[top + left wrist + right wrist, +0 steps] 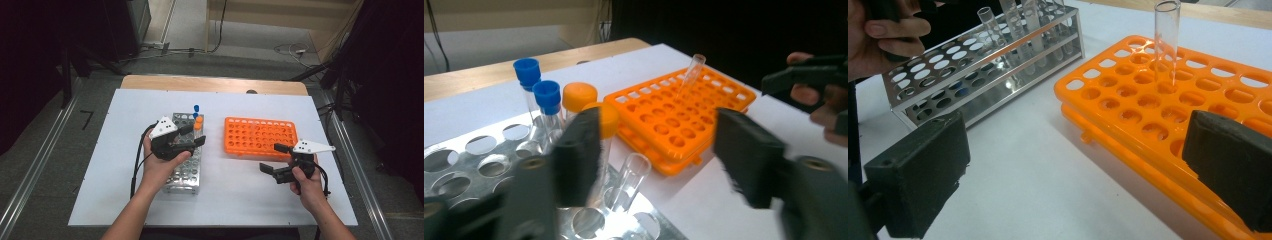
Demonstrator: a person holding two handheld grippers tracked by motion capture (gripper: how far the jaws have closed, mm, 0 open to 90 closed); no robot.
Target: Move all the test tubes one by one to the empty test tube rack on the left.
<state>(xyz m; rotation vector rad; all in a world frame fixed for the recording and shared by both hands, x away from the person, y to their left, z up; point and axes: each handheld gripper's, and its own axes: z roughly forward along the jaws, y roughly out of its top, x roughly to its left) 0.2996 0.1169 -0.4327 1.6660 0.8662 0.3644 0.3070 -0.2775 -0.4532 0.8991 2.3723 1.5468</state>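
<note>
Orange-capped tube (607,131) stands just beside the spread left gripper (659,155), untouched.

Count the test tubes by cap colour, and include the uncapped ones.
Blue-capped clear test tubes: 2
Orange-capped clear test tubes: 2
Uncapped clear test tubes, one in the metal rack and one in the orange plastic rack: 2
Total: 6

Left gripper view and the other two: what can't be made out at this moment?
- Left gripper view: the lower part of an orange-capped tube is hidden behind the left gripper's blurred near jaw.
- High view: the metal rack's middle is covered by the left hand; the tubes are too small to count.
- Right gripper view: the orange rack's near corner is hidden by a jaw of the right gripper.
</note>
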